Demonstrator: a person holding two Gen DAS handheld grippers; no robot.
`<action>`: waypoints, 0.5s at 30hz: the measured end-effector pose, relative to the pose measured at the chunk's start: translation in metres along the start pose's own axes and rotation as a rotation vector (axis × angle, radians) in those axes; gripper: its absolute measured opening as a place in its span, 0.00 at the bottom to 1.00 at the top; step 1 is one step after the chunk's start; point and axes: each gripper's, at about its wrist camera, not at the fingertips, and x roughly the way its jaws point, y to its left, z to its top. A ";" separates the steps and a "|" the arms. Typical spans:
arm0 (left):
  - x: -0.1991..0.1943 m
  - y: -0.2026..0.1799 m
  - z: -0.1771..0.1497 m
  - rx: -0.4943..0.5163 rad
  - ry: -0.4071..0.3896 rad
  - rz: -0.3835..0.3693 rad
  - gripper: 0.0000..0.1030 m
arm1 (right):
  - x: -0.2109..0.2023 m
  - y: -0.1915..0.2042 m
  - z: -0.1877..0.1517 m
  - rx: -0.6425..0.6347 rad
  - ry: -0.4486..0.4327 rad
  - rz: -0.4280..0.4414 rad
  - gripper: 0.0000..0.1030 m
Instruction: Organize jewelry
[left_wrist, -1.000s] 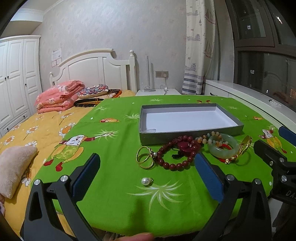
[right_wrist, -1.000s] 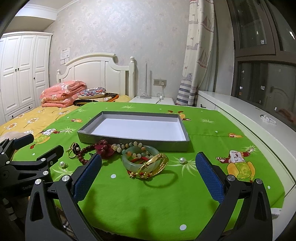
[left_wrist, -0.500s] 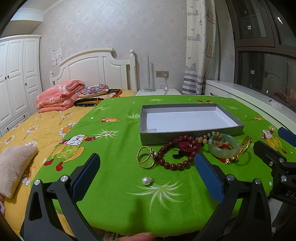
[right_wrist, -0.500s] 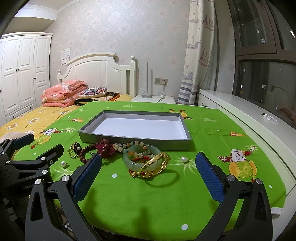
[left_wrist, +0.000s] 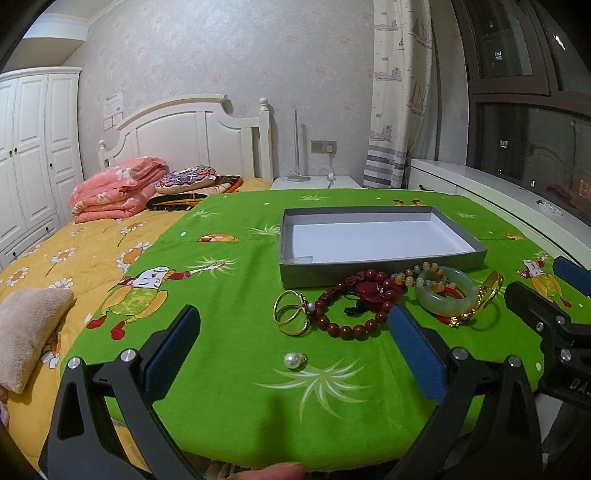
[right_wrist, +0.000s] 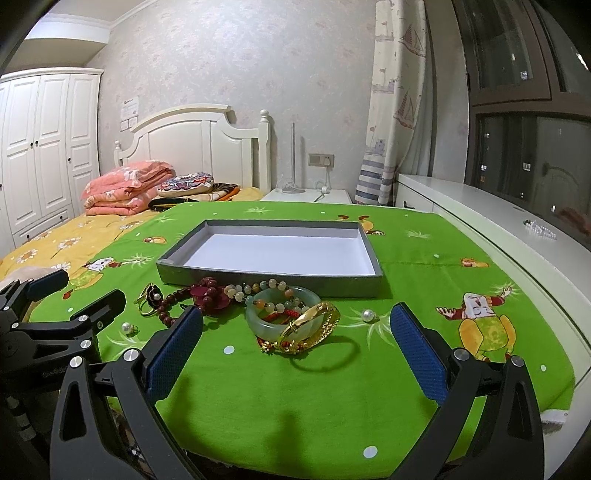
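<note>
On green cloth (left_wrist: 229, 369), jewelry lay just before gray box (left_wrist: 380, 264). Box stayed empty. Little changed since a second ago: left gripper (left_wrist: 293, 349) and right gripper (right_wrist: 295, 343) still hovered wide open, holding nothing. Sorting not started.

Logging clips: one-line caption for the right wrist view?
Open right claw hovers before jade bangle and gold bracelet, empty grey tray behind.
</note>
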 end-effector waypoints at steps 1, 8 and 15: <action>0.000 0.000 0.000 0.001 0.001 -0.002 0.96 | 0.001 -0.001 0.000 0.003 0.002 0.002 0.92; 0.000 0.001 0.000 0.000 0.005 -0.004 0.96 | -0.001 0.001 -0.001 0.007 0.000 0.006 0.92; -0.001 0.001 0.000 0.003 0.001 -0.006 0.96 | -0.004 -0.003 0.002 0.018 -0.010 0.014 0.92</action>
